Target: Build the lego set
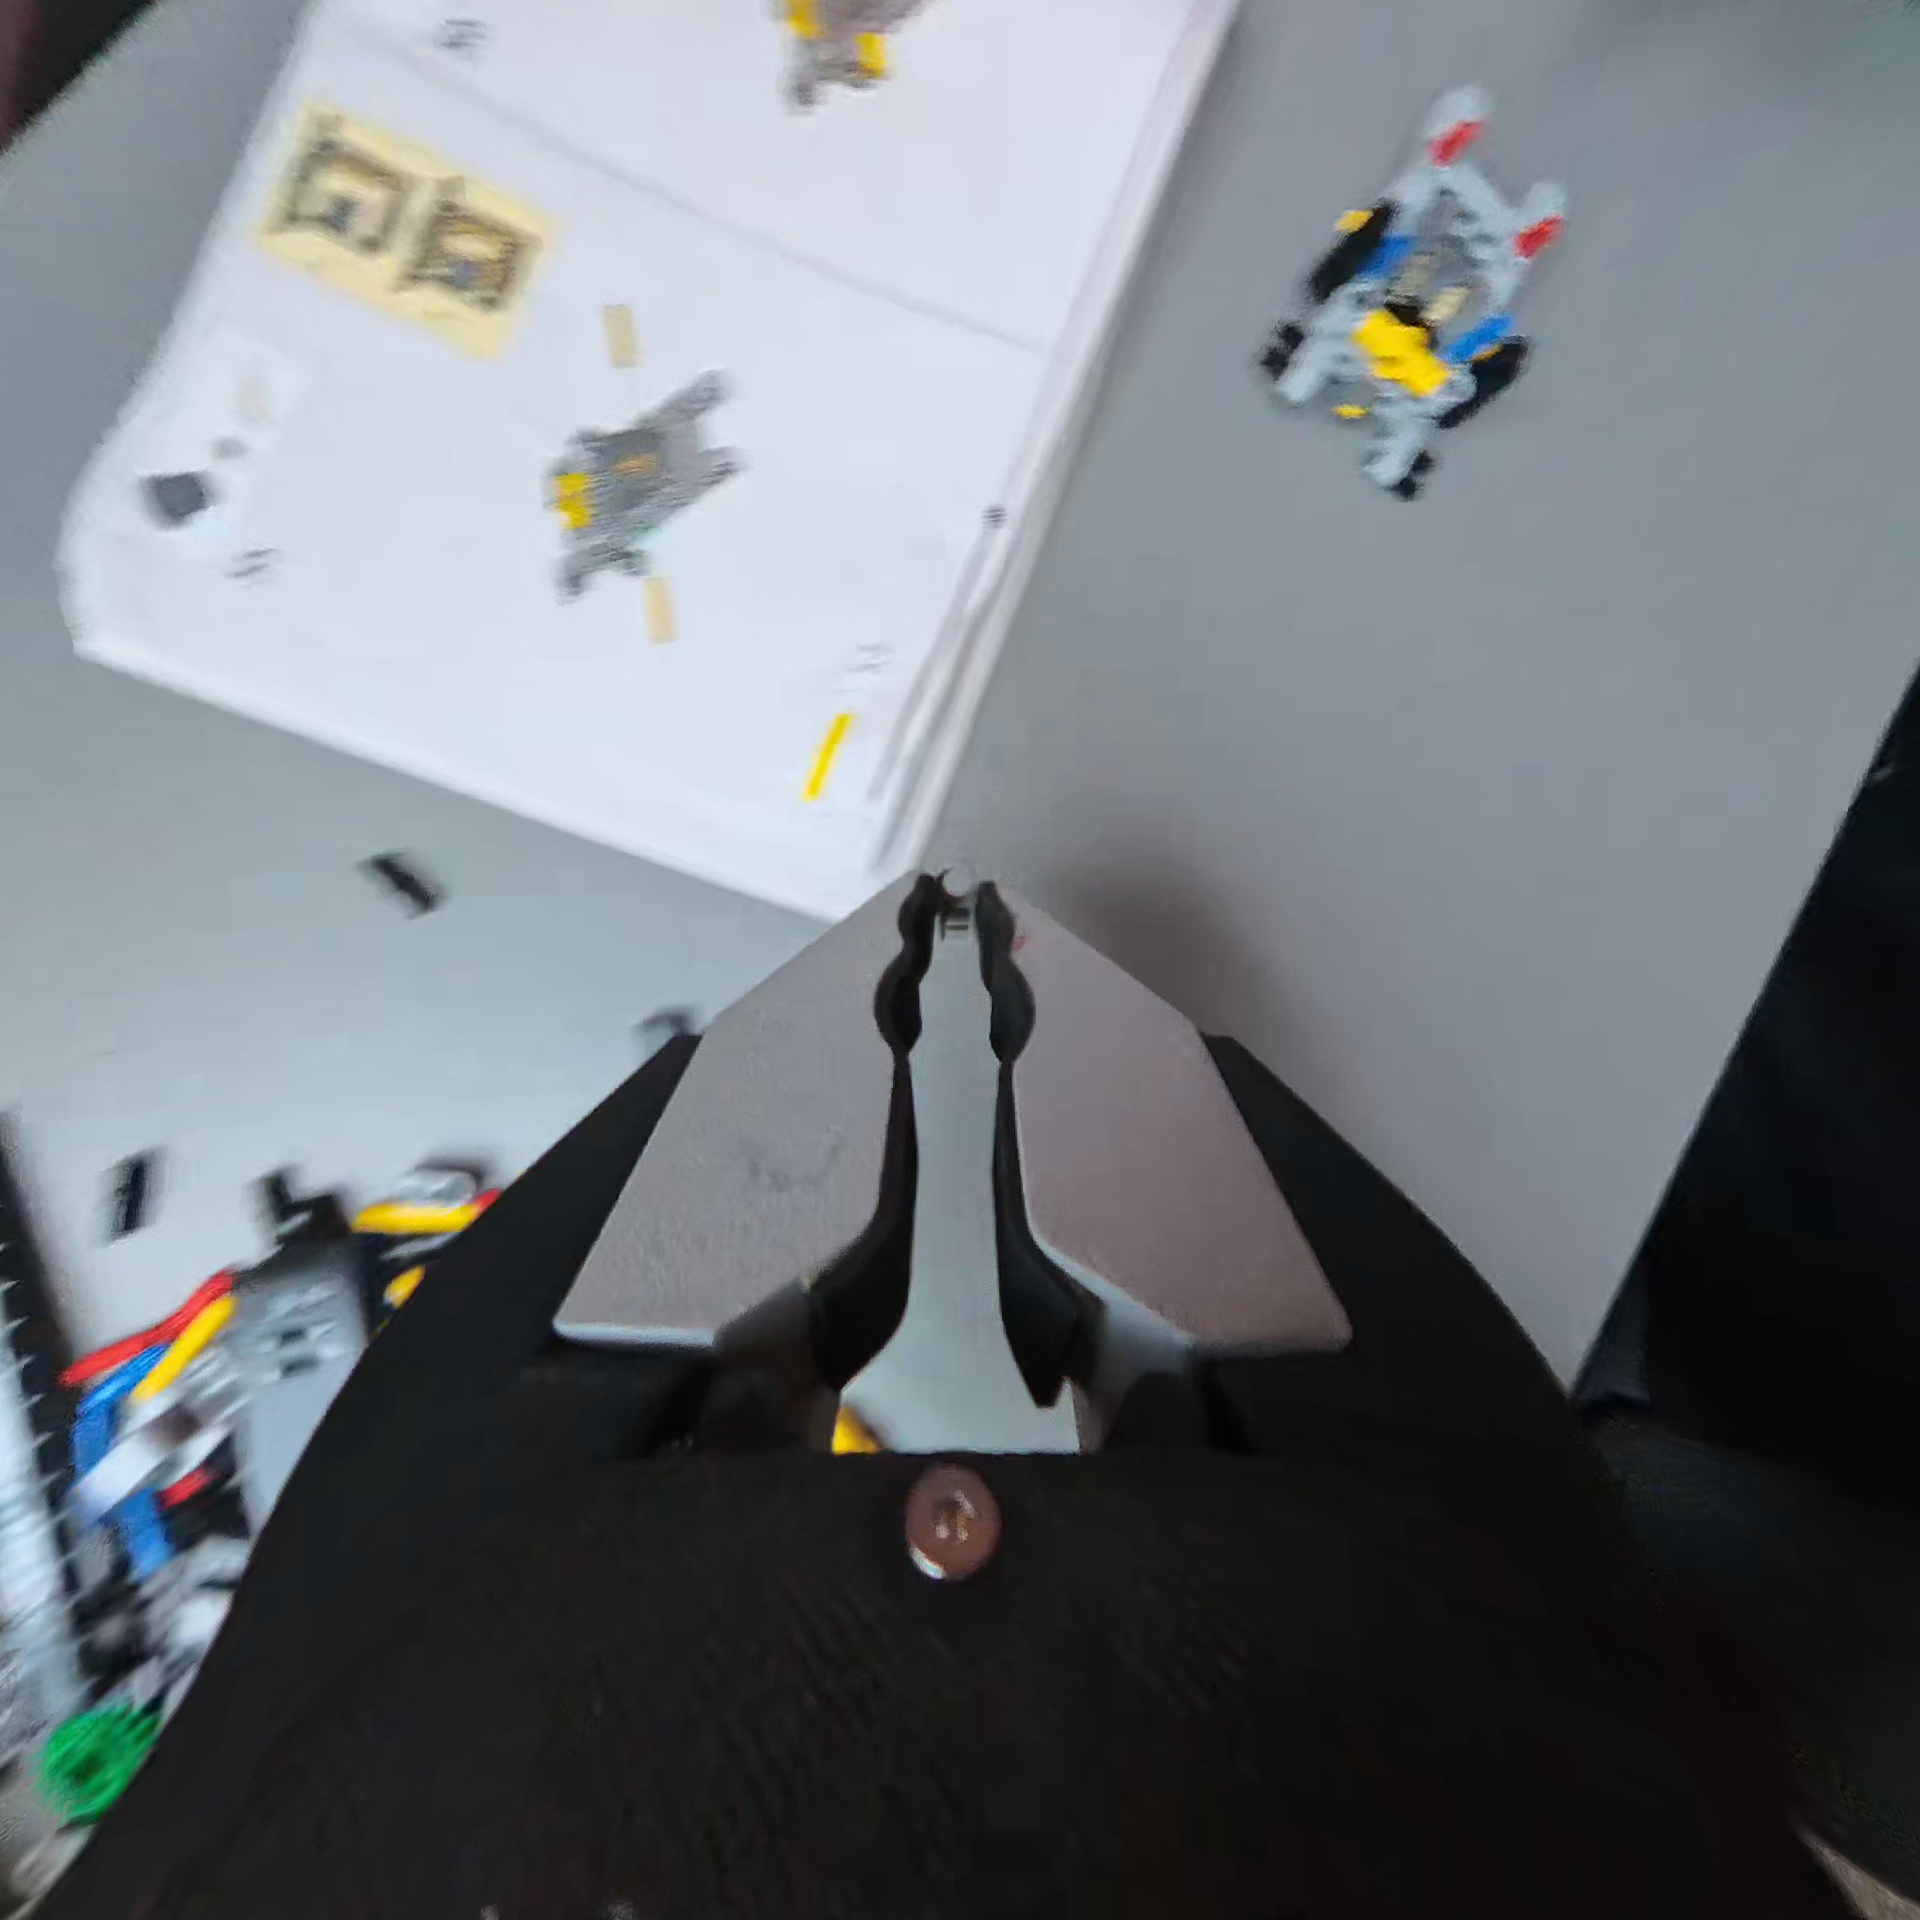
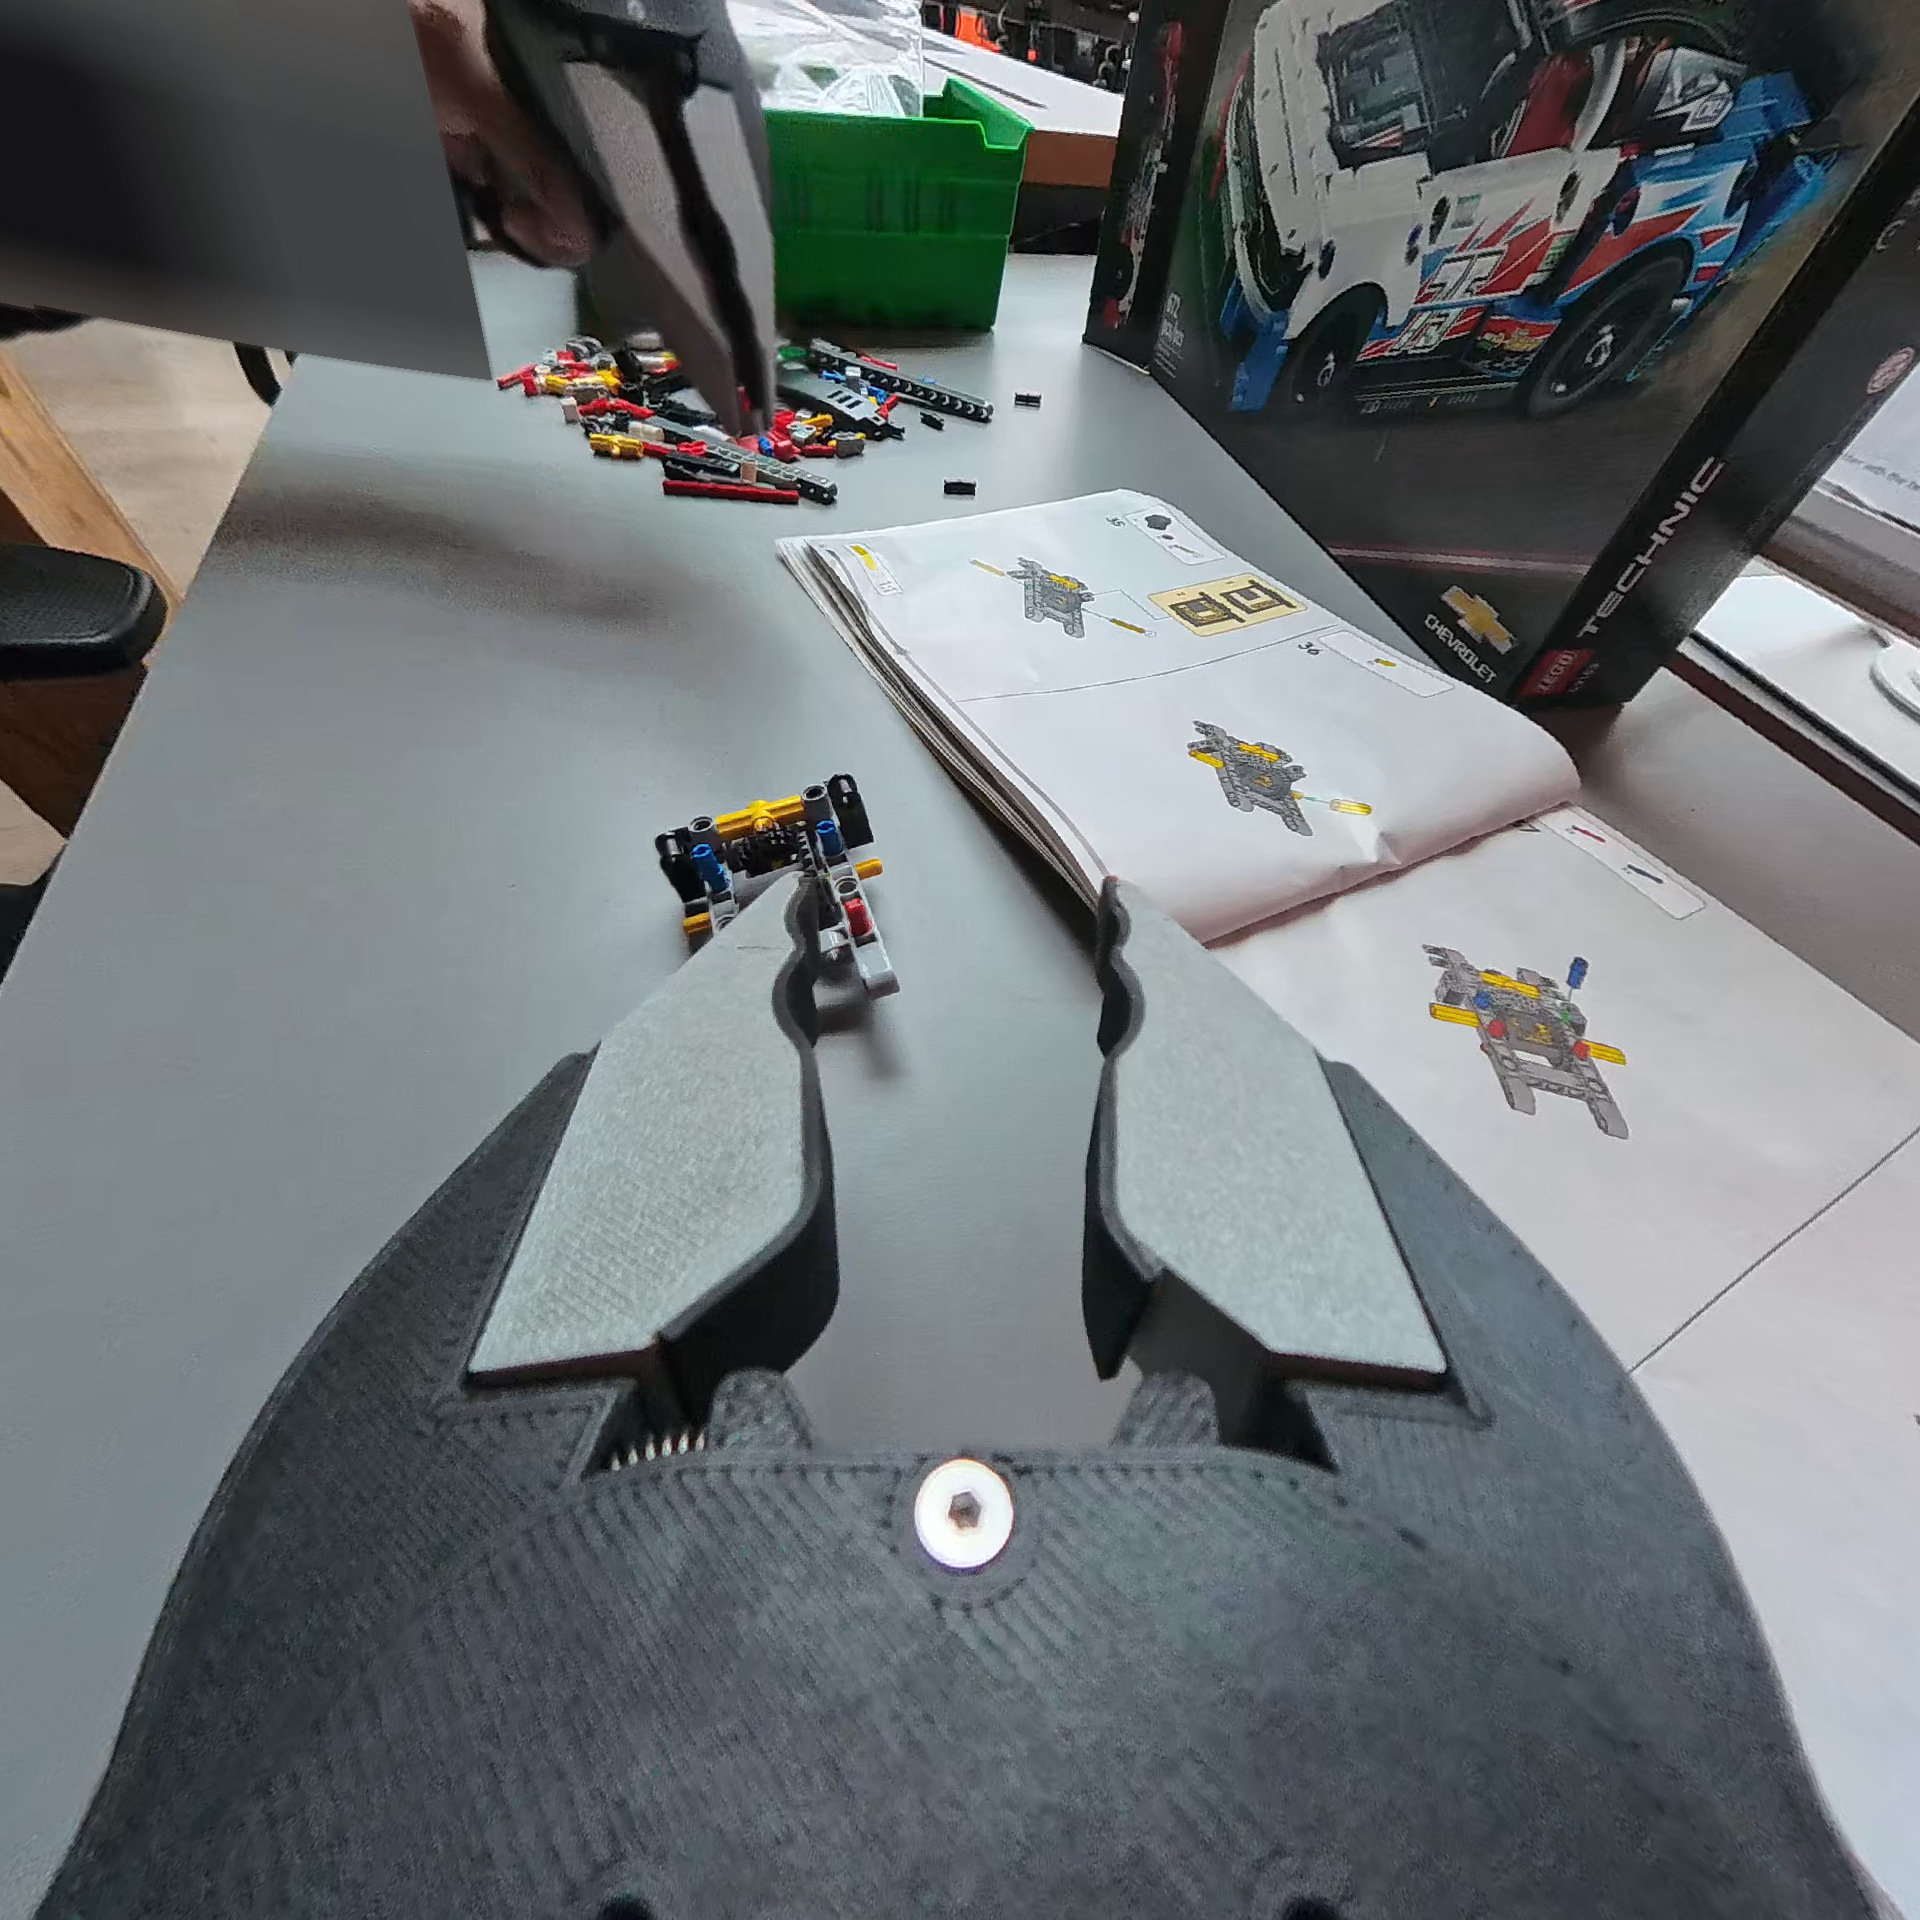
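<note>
The partly built lego assembly (image 2: 774,862), grey with yellow, blue, red and black parts, lies on the grey table (image 2: 416,831); it also shows in the left wrist view (image 1: 1403,301). My right gripper (image 2: 951,914) is open and empty just in front of the assembly, and its left finger (image 2: 727,1039) covers the assembly's near corner. My left gripper (image 1: 954,899) is shut on a small grey piece (image 1: 956,920) above the table near the booklet's corner. The picture is blurred. In the right wrist view the left gripper (image 2: 746,410) is over the pile of loose pieces (image 2: 644,416).
The open instruction booklet (image 2: 1195,727) lies right of the assembly and shows in the left wrist view (image 1: 623,416). The set's box (image 2: 1507,312) stands at the far right. A green bin (image 2: 894,208) stands behind the pile. Loose pieces (image 1: 177,1403) lie at lower left.
</note>
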A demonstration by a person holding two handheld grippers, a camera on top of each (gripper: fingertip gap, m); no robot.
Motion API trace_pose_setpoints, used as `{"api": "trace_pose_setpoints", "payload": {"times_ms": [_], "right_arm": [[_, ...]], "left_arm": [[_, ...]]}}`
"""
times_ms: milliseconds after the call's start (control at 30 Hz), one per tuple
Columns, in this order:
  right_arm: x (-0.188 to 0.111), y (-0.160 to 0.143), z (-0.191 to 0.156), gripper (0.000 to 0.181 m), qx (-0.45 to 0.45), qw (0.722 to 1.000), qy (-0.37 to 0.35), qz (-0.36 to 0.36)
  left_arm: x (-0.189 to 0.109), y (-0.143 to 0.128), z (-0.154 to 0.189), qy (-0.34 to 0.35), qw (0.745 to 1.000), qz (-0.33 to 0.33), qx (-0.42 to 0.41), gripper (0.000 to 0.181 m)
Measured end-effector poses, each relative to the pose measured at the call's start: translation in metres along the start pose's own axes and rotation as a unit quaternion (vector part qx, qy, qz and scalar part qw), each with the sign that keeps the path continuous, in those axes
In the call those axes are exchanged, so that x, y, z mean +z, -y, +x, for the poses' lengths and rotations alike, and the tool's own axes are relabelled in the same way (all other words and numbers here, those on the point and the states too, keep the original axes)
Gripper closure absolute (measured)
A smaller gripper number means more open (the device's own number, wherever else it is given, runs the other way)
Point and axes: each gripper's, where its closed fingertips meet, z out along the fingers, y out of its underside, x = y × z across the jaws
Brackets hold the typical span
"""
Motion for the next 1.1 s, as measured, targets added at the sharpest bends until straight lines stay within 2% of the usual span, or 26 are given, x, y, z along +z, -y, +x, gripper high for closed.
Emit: {"api": "trace_pose_setpoints", "payload": {"times_ms": [100,200,233,367,500,600,700,800,900,1000,1100], "right_arm": [[0.000,0.000,-0.001,0.131,0.000,1.000,0.002,-0.001],[0.001,-0.001,-0.003,0.131,-0.001,1.000,0.005,-0.004],[0.001,-0.001,-0.003,0.131,-0.002,1.000,0.005,-0.006],[0.000,-0.001,-0.002,0.131,-0.002,1.000,0.000,-0.003],[-0.001,0.000,-0.001,0.131,0.003,1.000,-0.003,0.000],[-0.002,0.000,0.000,0.131,0.005,1.000,-0.006,0.002],[-0.001,-0.001,0.002,0.131,0.013,1.000,-0.004,-0.002],[0.001,-0.002,0.003,0.131,0.020,1.000,-0.004,-0.005],[0.000,-0.002,0.005,0.131,0.020,1.000,-0.011,-0.006],[0.000,-0.002,0.007,0.131,0.020,1.000,-0.019,-0.005],[0.001,-0.003,0.008,0.130,0.025,0.999,-0.019,-0.009]], "left_arm": [[0.027,0.003,0.045,-0.019,0.999,-0.009,0.028,0.176],[0.055,-0.016,0.063,0.000,0.996,-0.060,0.061,0.175],[0.059,-0.010,0.066,0.003,0.997,-0.038,0.065,0.173],[0.056,-0.012,0.073,-0.015,0.998,-0.023,0.053,0.158],[0.032,-0.020,0.066,0.008,1.000,0.001,0.026,0.161],[-0.009,-0.049,0.030,0.080,0.997,0.002,-0.020,0.168],[-0.060,-0.084,-0.027,0.156,0.984,-0.012,-0.084,0.164],[-0.095,-0.094,-0.088,0.223,0.970,-0.027,-0.097,0.165],[-0.100,-0.094,-0.132,0.223,0.970,-0.049,-0.083,0.167],[-0.082,-0.095,-0.153,0.167,0.981,-0.073,-0.069,0.168],[-0.067,-0.099,-0.167,0.141,0.984,-0.106,-0.032,0.169]]}}
